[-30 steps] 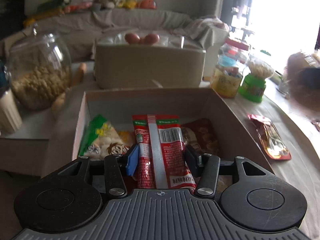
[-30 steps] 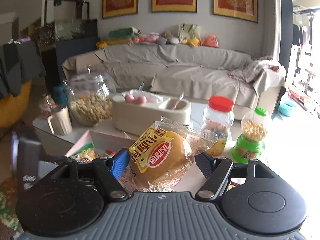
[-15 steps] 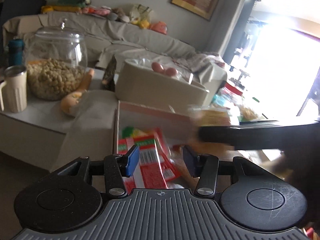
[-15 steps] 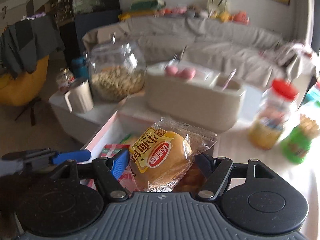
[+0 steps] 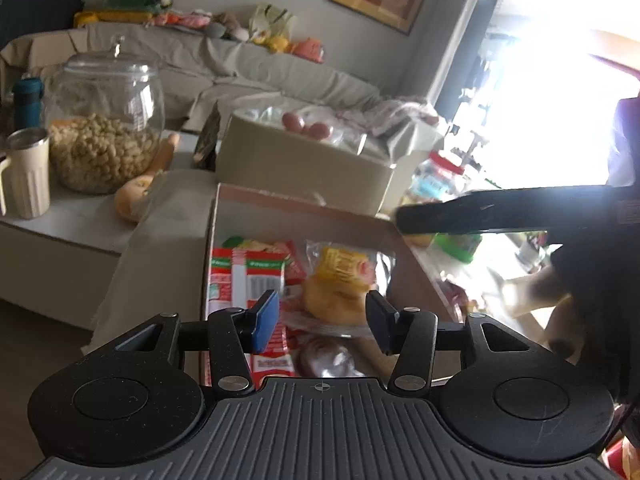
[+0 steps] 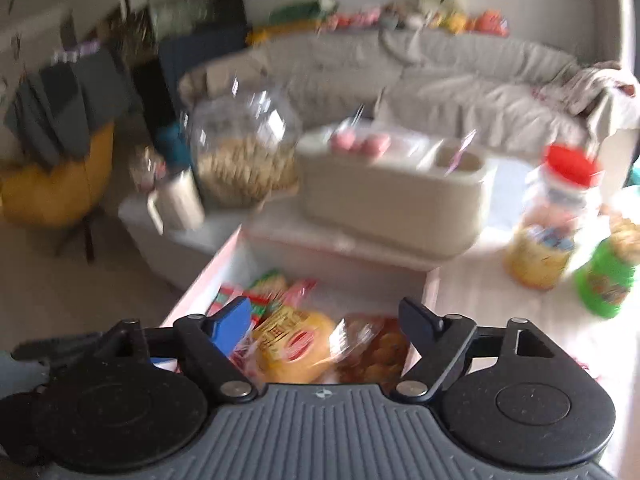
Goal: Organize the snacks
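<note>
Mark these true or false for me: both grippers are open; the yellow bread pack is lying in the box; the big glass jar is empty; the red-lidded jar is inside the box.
1. Both the left gripper and the right gripper are open. True; the right one's jaws have just been opening, its pads clear of the pack.
2. The yellow bread pack lies in the box. True.
3. The big glass jar is empty. False; it is partly filled with pale snack pieces.
4. The red-lidded jar is inside the box. False; it stands on the table beyond the box.
</note>
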Demonstrator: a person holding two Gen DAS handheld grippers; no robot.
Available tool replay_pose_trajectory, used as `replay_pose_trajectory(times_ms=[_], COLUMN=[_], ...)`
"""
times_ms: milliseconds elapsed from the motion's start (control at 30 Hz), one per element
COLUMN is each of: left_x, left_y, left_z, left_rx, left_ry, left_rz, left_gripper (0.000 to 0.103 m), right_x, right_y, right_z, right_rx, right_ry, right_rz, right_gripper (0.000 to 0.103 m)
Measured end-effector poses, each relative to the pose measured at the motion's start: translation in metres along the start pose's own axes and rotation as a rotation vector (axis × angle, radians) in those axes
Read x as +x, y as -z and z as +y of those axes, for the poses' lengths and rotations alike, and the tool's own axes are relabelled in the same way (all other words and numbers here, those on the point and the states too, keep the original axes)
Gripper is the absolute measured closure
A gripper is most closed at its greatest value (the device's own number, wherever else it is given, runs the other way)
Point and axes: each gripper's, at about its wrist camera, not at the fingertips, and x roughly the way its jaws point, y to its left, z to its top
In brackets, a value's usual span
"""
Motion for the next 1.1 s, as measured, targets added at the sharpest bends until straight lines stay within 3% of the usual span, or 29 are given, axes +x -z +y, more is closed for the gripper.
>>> replay_pose_trajectory(times_ms=[67,167,267,400,533,567,667,700,800,900,1100], left_x=[-0.007,-0.013,-0.012,-0.006,0.001,0.003,0.011,0.013,0.016,0.015,0.024], left_y=[0.001,0.005,0.01,0.026,0.047,0.051,0.063,0.066,0.071,0.072,0.074], left_z=[-0.003,-0.011,-0.025,-0.056,-0.075,-0.079,-0.082,-0.082,-0.08,-0.075,-0.068], left_rx=[-0.018,-0.041,-0.035,0.038,0.102,0.106,0.1,0.096,0.089,0.08,0.034], left_ry=[0.0,0.022,0.094,0.18,0.22,0.221,0.211,0.204,0.183,0.161,0.145], left_rz=[-0.032,-0.057,-0.027,0.056,0.142,0.161,0.21,0.223,0.247,0.257,0.269], left_gripper=[0.05,0.05,0.05,0.05,0.05,0.05,0.05,0.05,0.05,0.05,0.05], right_x=[-0.02,-0.038,-0.036,-0.018,0.0,0.004,0.029,0.039,0.061,0.064,0.021], right_y=[0.0,0.009,0.026,0.055,0.073,0.074,0.07,0.064,0.061,0.061,0.103], right_z=[-0.017,-0.047,-0.076,-0.101,-0.11,-0.109,-0.104,-0.102,-0.106,-0.105,-0.094], right_rx=[0.014,0.044,0.097,0.107,0.154,0.14,0.095,0.092,0.083,0.057,-0.006], right_ry=[0.05,0.192,0.306,0.394,0.292,0.268,0.226,0.229,0.244,0.202,0.075], right_rz=[-0.053,-0.088,-0.058,0.005,0.034,0.037,0.07,0.084,0.103,0.121,0.168], right_gripper=[0.016,0.015,0.015,0.015,0.017,0.023,0.061,0.064,0.065,0.065,0.064])
